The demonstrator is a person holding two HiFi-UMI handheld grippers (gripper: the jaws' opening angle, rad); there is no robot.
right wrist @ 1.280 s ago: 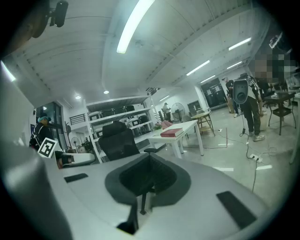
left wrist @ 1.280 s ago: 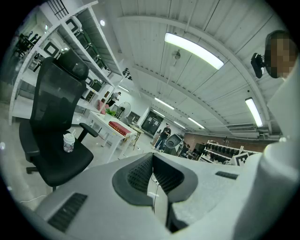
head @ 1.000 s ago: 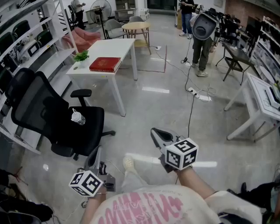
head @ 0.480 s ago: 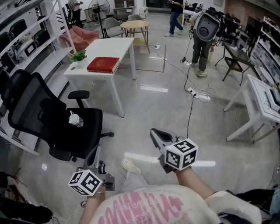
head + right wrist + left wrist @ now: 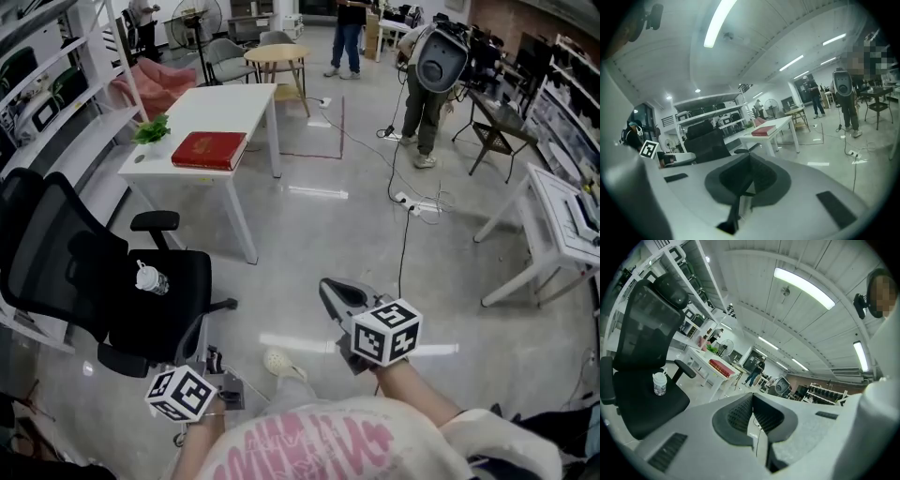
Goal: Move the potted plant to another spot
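- Close below me, my left tool [image 5: 753, 399] pointed out over the floor, its jaws pressed together with nothing between them.
- Beside it, my right tool [image 5: 749, 157] was likewise closed tight and empty.
- Just beyond the left tool stood a black office chair [image 5: 103, 272], with a small bottle [image 5: 150, 278] resting on its seat.
- Farther on stood the white table [image 5: 239, 98], carrying a red book [image 5: 208, 150].
- My potted plant [image 5: 150, 129] sat by the table's left edge, just beside the book, well apart from both tools.
- Past that table were a round wooden table [image 5: 275, 53] and people standing about.
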